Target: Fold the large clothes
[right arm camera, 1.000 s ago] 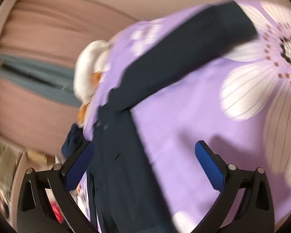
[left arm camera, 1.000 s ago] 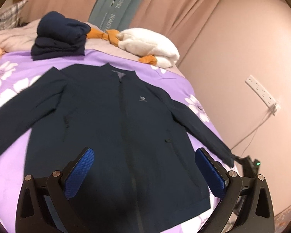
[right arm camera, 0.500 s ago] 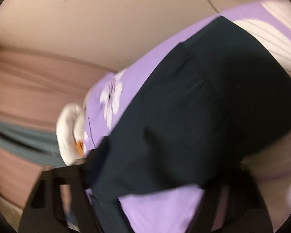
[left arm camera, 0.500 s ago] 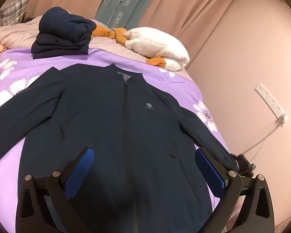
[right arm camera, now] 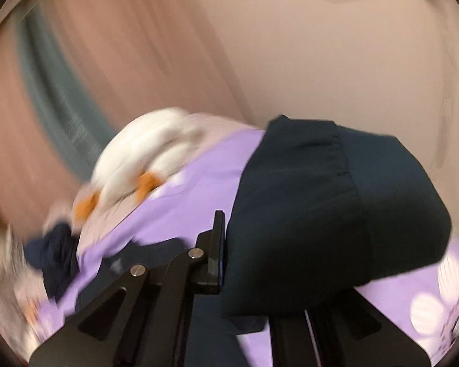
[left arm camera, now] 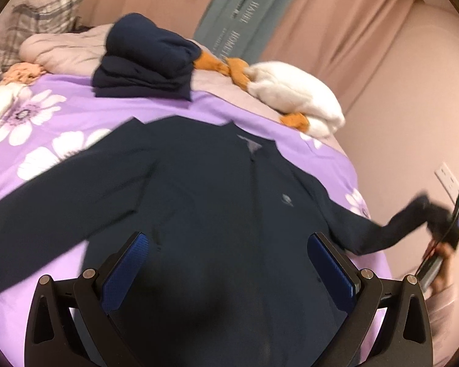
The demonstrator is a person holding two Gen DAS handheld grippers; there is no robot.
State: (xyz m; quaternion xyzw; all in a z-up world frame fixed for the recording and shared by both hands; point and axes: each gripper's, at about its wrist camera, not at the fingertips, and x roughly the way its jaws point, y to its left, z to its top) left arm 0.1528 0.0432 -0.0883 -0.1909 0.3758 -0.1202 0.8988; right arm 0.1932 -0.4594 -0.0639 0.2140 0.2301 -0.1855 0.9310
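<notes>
We are pinching the jacket [left arm camera: 205, 214] sleeve cuff [right arm camera: 336, 208] in our right hand-held gripper [right arm camera: 226, 260], its jaws just closed. Our left hand-held gripper [left arm camera: 229, 272] is hovering agape, empty, over the jacket.

The left hand-held gripper [left arm camera: 228, 270] hovers with jaws wide apart; the right hand-held gripper [right arm camera: 229, 253] is clamped tight.

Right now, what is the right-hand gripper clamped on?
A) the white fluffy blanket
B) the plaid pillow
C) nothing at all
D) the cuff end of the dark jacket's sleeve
D: the right gripper is shut on the dark jacket's sleeve, whose cuff end hangs lifted off the purple bedsheet.
</notes>
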